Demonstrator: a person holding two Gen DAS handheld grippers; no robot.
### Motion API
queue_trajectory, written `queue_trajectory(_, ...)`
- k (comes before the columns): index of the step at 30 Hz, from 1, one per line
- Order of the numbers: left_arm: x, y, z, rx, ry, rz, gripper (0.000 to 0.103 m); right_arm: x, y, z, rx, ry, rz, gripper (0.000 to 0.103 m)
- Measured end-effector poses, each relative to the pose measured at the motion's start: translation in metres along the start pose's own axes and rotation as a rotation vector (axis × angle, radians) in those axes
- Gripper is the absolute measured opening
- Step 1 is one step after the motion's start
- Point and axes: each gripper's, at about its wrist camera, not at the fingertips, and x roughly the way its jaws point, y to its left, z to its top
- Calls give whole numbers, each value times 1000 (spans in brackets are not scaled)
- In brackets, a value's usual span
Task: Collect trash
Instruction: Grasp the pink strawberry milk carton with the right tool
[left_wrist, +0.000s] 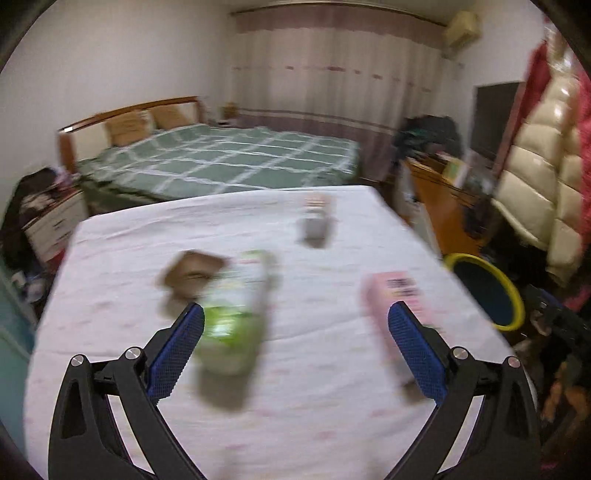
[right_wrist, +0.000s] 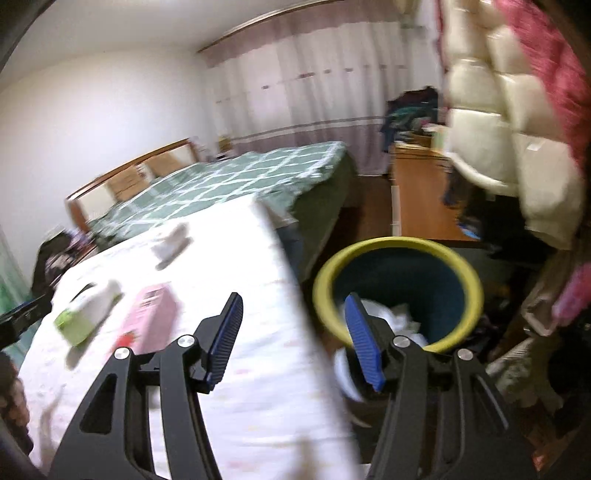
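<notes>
Beside the desk (right_wrist: 258, 369), a yellow-rimmed round blue bin (right_wrist: 469, 273) holds crumpled white paper (right_wrist: 402, 317).
Both claws, left (left_wrist: 295, 321) and right (right_wrist: 293, 321), are released and empty.

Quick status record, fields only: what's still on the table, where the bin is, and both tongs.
table: white cloth
trash left: green carton; pink box; brown scrap; small grey item, blurred
bin: yellow rim, on floor off the table's right edge, white trash inside
left tongs: open, empty, over table
right tongs: open, empty, at table edge by bin
</notes>
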Motion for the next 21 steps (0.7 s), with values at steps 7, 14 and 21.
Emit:
queue_trajectory(7, 9, 94, -12, -41, -47, 150, 98, 15, 81, -17, -106, 45, 127, 55)
queue_trajectory(14, 22, 125, -23, -106, -24, 129, 98, 28, 135, -33, -174, 116, 177, 62)
queue_trajectory(21, 17, 109, -24, -79, -50, 123, 98, 45, 145, -39, -184, 205, 127, 65)
